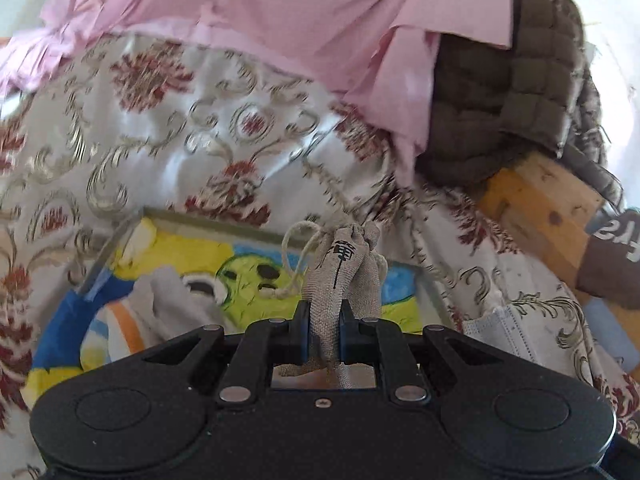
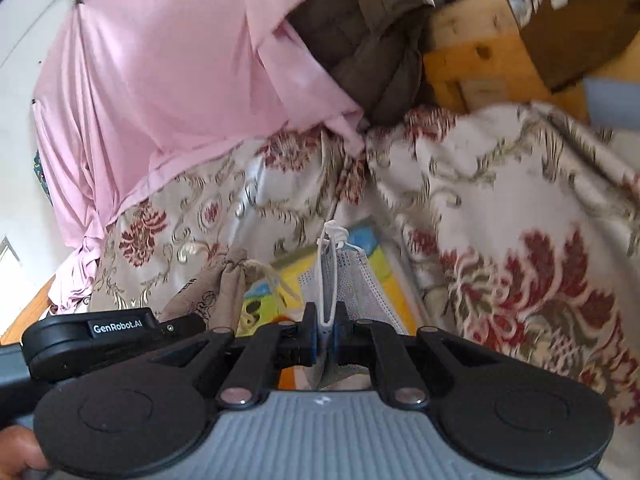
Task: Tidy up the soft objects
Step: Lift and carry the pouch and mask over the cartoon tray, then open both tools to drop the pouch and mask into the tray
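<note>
Floral cloth [image 1: 168,128] fills the frame; left gripper [image 1: 323,322] pinches a drawstring pouch [image 1: 340,264], right gripper [image 2: 325,326] a face mask [image 2: 340,276]; lower both slowly over the cartoon-printed box [image 1: 248,272] at centre.

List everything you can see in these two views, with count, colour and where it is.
pouch: one, beige drawstring, in left gripper
mask: one, white, in right gripper
box: one, clear, cartoon cloth inside, below both grippers
floral cloth: one, cream and red, around box
pink cloth: one, behind floral cloth
quilt: one, brown, far right
wooden block: one, tan, under quilt
left gripper: black, shut on pouch
right gripper: black, shut on mask
</note>
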